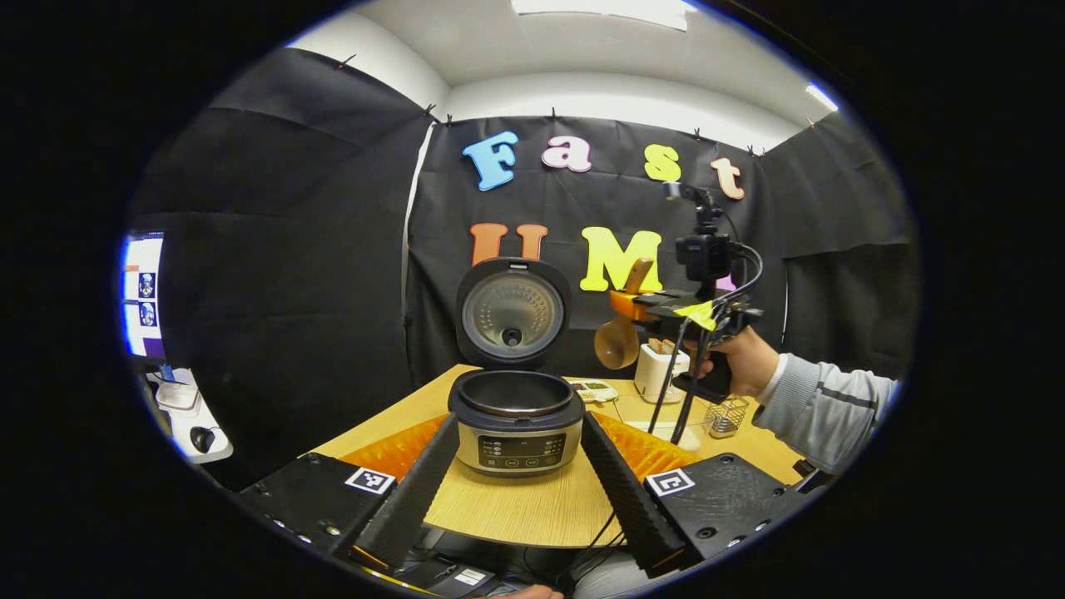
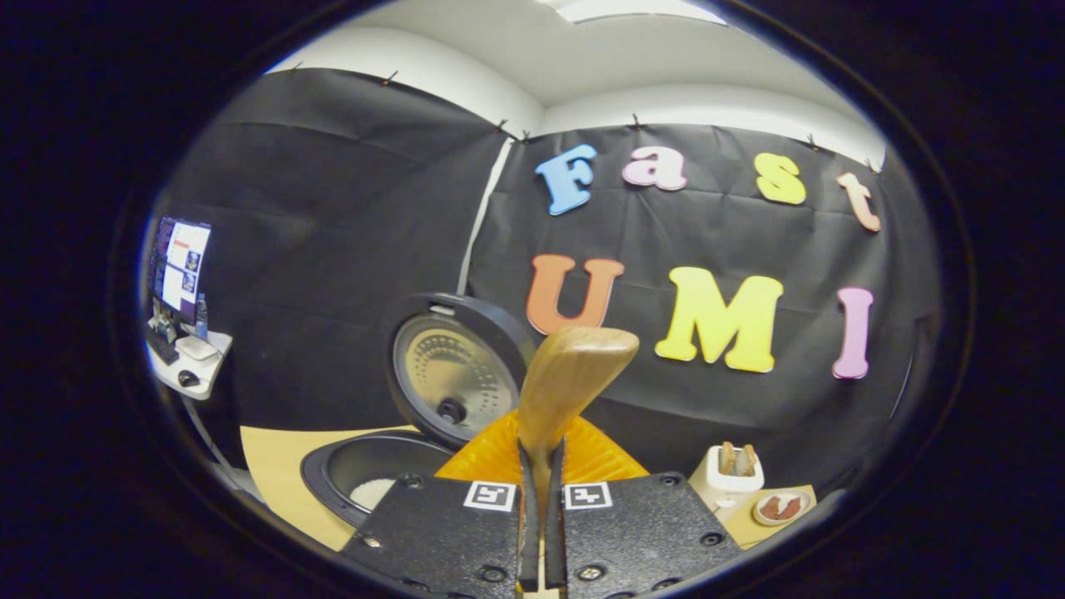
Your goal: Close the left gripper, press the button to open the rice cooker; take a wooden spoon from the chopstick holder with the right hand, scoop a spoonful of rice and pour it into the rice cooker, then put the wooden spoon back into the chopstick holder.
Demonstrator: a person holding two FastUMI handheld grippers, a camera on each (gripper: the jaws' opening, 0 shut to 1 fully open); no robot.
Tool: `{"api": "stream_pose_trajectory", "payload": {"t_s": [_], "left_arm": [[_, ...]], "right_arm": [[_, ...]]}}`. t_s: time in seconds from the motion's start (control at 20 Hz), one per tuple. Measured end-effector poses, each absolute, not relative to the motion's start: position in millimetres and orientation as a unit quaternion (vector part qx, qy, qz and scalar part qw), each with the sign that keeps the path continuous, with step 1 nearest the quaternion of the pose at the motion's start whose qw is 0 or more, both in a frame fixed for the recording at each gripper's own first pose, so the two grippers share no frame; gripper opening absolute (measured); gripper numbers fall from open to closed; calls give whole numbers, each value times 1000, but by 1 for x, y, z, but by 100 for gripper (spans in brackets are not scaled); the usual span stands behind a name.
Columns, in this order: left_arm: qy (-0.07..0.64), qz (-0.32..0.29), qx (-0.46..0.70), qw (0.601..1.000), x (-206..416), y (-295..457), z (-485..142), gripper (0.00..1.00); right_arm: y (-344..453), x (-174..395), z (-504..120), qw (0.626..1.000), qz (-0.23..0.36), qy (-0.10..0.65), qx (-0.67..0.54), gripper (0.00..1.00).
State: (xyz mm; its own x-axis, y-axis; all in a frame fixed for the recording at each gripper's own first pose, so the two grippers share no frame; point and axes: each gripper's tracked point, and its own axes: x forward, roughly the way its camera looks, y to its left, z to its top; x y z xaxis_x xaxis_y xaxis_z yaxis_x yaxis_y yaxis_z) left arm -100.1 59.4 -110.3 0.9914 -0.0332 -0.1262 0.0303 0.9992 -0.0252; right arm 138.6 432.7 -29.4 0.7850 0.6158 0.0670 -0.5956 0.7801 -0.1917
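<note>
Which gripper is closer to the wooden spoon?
Right. The right gripper is shut on the wooden spoon; the left gripper is open around the rice cooker, away from it.

Wooden spoon (image 2: 574, 374) handle hidden between right claw (image 2: 541, 532) fingers; bowl tip cut from sight by own curve. Rice cooker (image 2: 366, 474) pot partly covered by claw body in right gripper view. Control panel markings (image 1: 517, 453) too small to tell. Chopstick holder (image 1: 725, 416) contents indiscernible near worktop (image 1: 516, 507) right edge.

Both claw-mounted views toward the open rice cooker (image 1: 516, 416), wall behind.
</note>
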Motion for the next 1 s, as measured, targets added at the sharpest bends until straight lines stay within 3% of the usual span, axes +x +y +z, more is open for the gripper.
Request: {"api": "stream_pose_trajectory", "payload": {"t_s": [0.1,0.15,0.2,0.55,0.85,1.0], "left_arm": [[59,-17,-10,998,-96,49,-109,94],[58,-19,-11,998,-95,46,-109,95],[57,-21,-11,998,-96,42,-108,94],[50,-34,-6,998,-90,26,-105,94],[49,-43,-8,998,-86,14,-108,94],[43,-45,2,998,-84,10,-107,94]], "right_arm": [[403,142,-25,948,308,-56,-62,8],[386,144,-24,952,298,-52,-53,13],[368,146,-22,956,285,-48,-46,8],[240,169,-9,980,193,-47,-2,8],[173,200,-52,991,134,-6,21,13],[146,217,-86,994,105,26,30,11]]}}
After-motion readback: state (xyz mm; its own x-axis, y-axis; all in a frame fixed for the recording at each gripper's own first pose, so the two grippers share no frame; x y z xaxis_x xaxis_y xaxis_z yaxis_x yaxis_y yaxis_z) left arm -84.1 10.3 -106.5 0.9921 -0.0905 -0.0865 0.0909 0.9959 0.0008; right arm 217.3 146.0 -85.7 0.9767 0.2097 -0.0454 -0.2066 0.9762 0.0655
